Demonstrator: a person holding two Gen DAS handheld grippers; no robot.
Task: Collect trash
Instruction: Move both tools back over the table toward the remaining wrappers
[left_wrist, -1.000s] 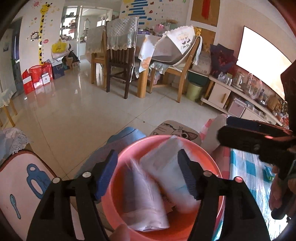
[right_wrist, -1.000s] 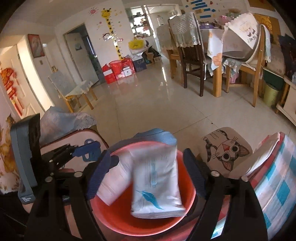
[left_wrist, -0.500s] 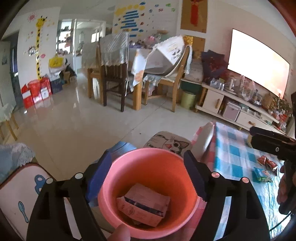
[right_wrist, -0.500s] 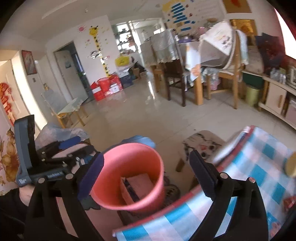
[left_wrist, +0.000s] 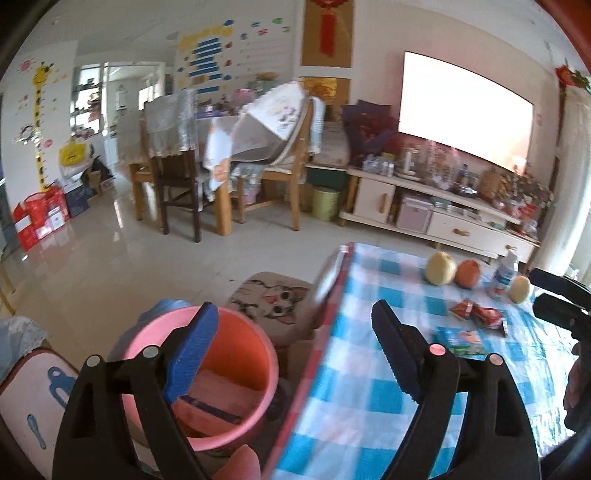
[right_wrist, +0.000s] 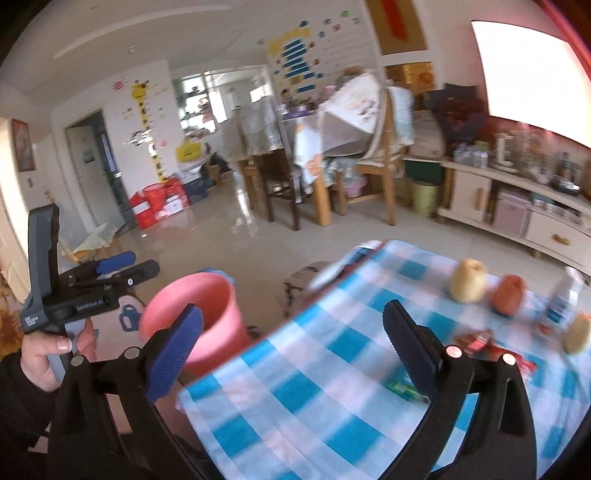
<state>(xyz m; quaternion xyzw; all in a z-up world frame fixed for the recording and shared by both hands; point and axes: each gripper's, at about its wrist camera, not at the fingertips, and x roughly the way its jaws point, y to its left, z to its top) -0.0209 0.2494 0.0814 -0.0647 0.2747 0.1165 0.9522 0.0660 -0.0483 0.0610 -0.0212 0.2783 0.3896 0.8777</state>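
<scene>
Both tools, left (left_wrist: 291, 343) and right (right_wrist: 293, 341), are opening, nothing between their jaws. A pink bucket (left_wrist: 236, 354) stands left of the checked counter (left_wrist: 369, 398). Red wrappers (left_wrist: 478, 313) lie far right.

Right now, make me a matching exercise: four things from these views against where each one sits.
Things:
1. pink bucket
2. red wrapper
3. green packet
4. orange fruit

Places:
A. on the checked cloth, nearest the left gripper
B. on the floor beside the table
C. far side of the table, between two pale fruits
D. on the cloth, just beyond the green packet

Pairs: 1-B, 2-D, 3-A, 4-C
</scene>
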